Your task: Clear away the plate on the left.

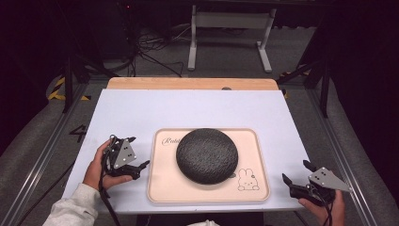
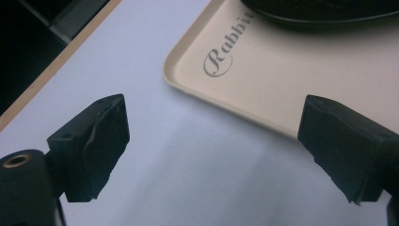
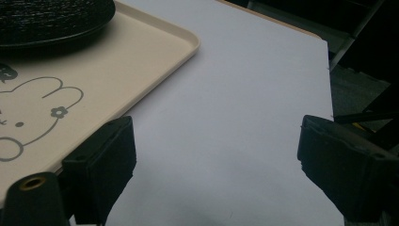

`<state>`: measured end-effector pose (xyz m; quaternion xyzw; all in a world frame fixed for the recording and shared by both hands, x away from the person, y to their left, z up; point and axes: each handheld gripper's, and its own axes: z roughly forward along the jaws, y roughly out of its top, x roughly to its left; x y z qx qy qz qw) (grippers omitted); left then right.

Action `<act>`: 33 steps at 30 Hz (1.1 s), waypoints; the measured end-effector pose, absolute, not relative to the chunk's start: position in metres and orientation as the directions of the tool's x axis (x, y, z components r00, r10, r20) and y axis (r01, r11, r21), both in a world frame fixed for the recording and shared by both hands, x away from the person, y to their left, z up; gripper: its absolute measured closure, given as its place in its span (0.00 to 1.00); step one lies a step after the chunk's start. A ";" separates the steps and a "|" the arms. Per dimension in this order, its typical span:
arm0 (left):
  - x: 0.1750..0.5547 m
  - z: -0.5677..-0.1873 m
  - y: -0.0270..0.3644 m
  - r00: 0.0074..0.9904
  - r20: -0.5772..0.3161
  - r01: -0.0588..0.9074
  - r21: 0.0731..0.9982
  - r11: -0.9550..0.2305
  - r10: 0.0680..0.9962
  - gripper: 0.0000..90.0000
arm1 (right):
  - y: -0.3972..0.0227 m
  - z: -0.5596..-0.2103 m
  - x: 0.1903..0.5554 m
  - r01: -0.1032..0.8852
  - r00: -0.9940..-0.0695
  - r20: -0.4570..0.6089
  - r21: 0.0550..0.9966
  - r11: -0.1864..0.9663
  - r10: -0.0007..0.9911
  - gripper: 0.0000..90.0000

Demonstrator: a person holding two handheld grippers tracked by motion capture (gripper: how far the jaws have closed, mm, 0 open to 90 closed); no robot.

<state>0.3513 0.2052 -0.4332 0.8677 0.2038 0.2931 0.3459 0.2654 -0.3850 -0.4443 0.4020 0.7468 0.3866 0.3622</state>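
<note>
Grippers wait at the near edge of the table, one to each side of the tray. The left gripper sits just beside the tray's left rim, its jaws spread wide with nothing between them; in the left gripper view they frame the tray's corner and bare white table. The right gripper is a little off from the tray's right rim, jaws likewise parted and empty. On the tray, toward its middle, rests the dark textured dome, covering part of the script lettering and lying just beside the printed rabbit. Beyond the table's wooden far edge lies a floor with cables.

The likely risk: the dome is wide, rounded and low, so open jaws closing on its slope could slip off, or a one-sided push could slide the light tray across the smooth table.
</note>
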 end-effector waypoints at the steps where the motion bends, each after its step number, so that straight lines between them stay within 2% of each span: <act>1: 0.351 -0.434 0.207 0.744 0.363 0.157 0.721 -0.675 0.561 0.12 | -0.385 -0.444 0.265 0.322 -0.415 -0.229 0.868 0.378 0.880 0.14; 10: 0.345 -0.442 0.228 0.732 0.323 0.210 0.731 -0.650 0.600 0.12 | -0.385 -0.444 0.265 0.321 -0.417 -0.229 0.868 0.379 0.879 0.14; 24: 0.333 -0.458 0.251 0.728 0.201 0.289 0.778 -0.559 0.656 0.12 | -0.387 -0.445 0.265 0.323 -0.419 -0.224 0.869 0.375 0.880 0.14; 33: 0.319 -0.462 0.270 0.720 0.071 0.335 0.835 -0.436 0.690 0.11 | -0.386 -0.446 0.266 0.321 -0.431 -0.227 0.866 0.384 0.873 0.14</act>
